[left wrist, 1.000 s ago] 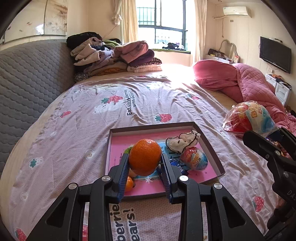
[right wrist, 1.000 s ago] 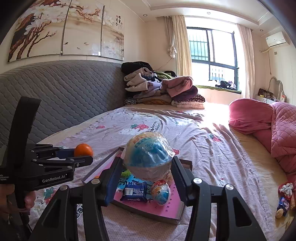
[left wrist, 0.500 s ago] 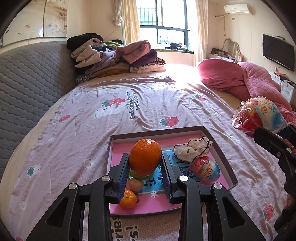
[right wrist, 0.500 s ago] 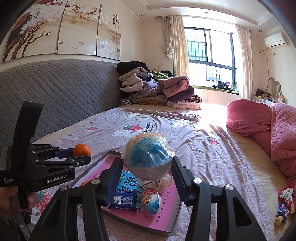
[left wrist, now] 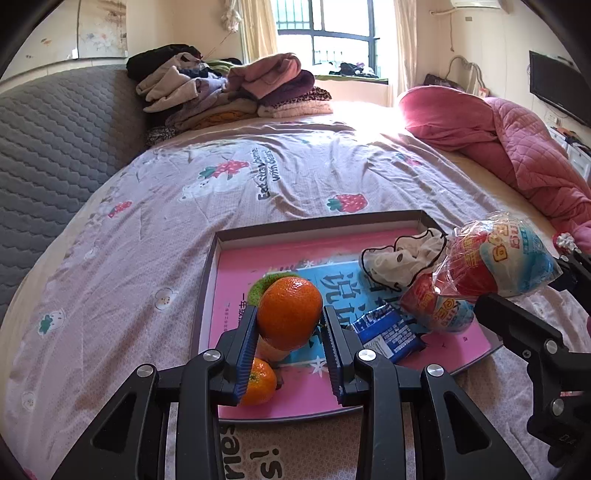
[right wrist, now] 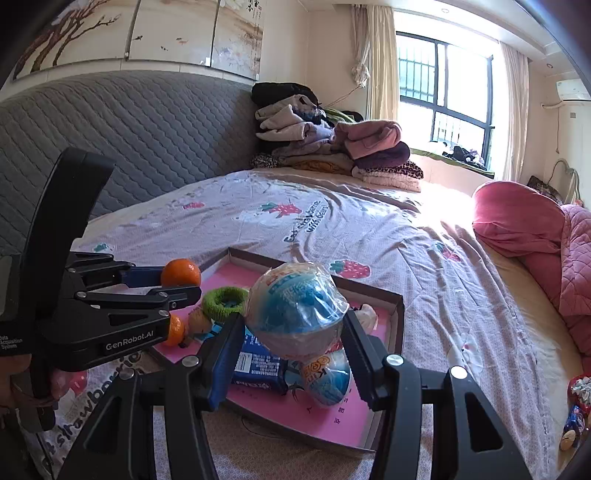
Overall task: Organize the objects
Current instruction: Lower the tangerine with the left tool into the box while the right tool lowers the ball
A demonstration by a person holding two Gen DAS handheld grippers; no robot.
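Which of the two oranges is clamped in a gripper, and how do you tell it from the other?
The larger orange, clamped in the left gripper above the tray. The smaller orange lies loose on the tray floor below it.

Bedroom w/ a bed (left wrist: pixel 280 177) under strawberry-print sheet; grey quilted headboard (left wrist: pixel 48 147) at 9 o'clock, folded clothes pile (left wrist: pixel 229 92) at 12, barred window (left wrist: pixel 332 33) behind w/ strong daylight, pink quilt (left wrist: pixel 509 136) at 2, TV (left wrist: pixel 557 86) on wall.

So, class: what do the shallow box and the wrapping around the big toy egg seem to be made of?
Shallow box: probably cardboard, matte; thin folded walls, printed pink inside.
Wrapping on the big toy egg: likely thin clear plastic film, glossy; it crinkles and glints.
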